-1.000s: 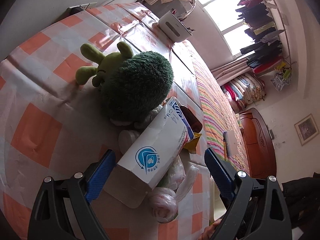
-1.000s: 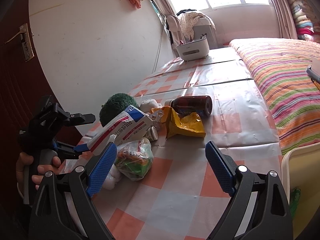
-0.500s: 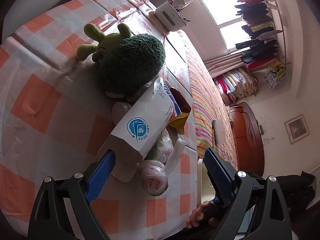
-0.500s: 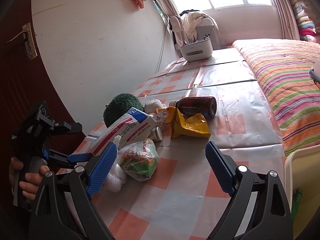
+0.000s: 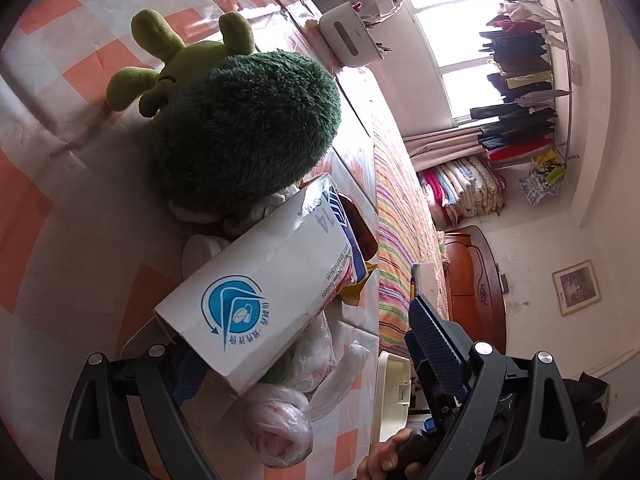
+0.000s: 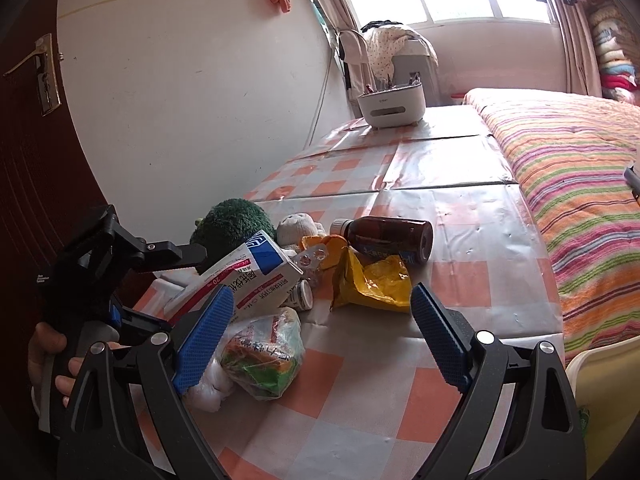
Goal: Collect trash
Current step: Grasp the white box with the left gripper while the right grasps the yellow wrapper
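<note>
A white medicine box lies tilted on the trash pile, its near end between the fingers of my open left gripper; the box hides the left finger. Under it are a knotted plastic bag and tissue. From the right wrist view the box sits beside a brown bottle, a yellow wrapper, a blister pack, a small bottle and a bag of wrappers. My right gripper hovers open over the bag. The left gripper brackets the box's end.
A green plush toy rests against the pile on the checked tablecloth. A white caddy stands at the far end by the wall. A striped bed runs along the right. A pale bin sits below the table edge.
The left gripper has moved in toward the box, whose near end now sits between its fingers. The right gripper has edged slightly closer to the pile.
</note>
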Demonstrator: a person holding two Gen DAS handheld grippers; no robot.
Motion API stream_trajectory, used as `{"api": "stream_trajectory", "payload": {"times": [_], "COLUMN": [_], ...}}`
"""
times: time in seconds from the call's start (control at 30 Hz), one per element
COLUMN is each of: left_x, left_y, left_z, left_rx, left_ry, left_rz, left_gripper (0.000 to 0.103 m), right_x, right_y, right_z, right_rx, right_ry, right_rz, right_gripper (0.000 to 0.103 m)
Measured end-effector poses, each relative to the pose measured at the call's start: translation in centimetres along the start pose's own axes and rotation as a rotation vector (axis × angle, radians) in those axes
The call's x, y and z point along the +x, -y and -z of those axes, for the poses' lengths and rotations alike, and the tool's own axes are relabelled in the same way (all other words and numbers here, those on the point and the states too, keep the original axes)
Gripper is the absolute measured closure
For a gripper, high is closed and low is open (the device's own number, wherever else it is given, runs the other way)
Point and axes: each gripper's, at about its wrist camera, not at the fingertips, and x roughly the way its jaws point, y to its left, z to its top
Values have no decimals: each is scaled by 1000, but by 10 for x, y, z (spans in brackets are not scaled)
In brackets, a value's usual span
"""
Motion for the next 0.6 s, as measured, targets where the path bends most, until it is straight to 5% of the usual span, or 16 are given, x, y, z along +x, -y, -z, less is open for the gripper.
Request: {"api": "stream_trajectory", "payload": {"times": [0.07, 0.23, 0.3, 0.47, 0.6], "left_x": [-1, 8, 11, 8, 9], "left_y": [0, -10, -15, -11, -2], "left_z": [-1, -2, -2, -2, 3], "left_rx": [-4, -12, -32, -12, 25], "left_ry": [20, -19, -32, -36, -38], "left_rz": [6, -11, 9, 50, 63], "left_gripper": [18, 53, 56, 74, 84], "right_x": [12, 54, 67, 88, 87], "right_y": [-1, 7, 11, 15, 13], "right_z": [-7, -13, -14, -14, -11], "right_rx": [-21, -30, -37, -75, -103], "right_ry": [-27, -178, -212, -288, -275], "right_rz": [19, 14, 23, 34, 58], "right_gripper": [17, 42, 45, 80, 85]}}
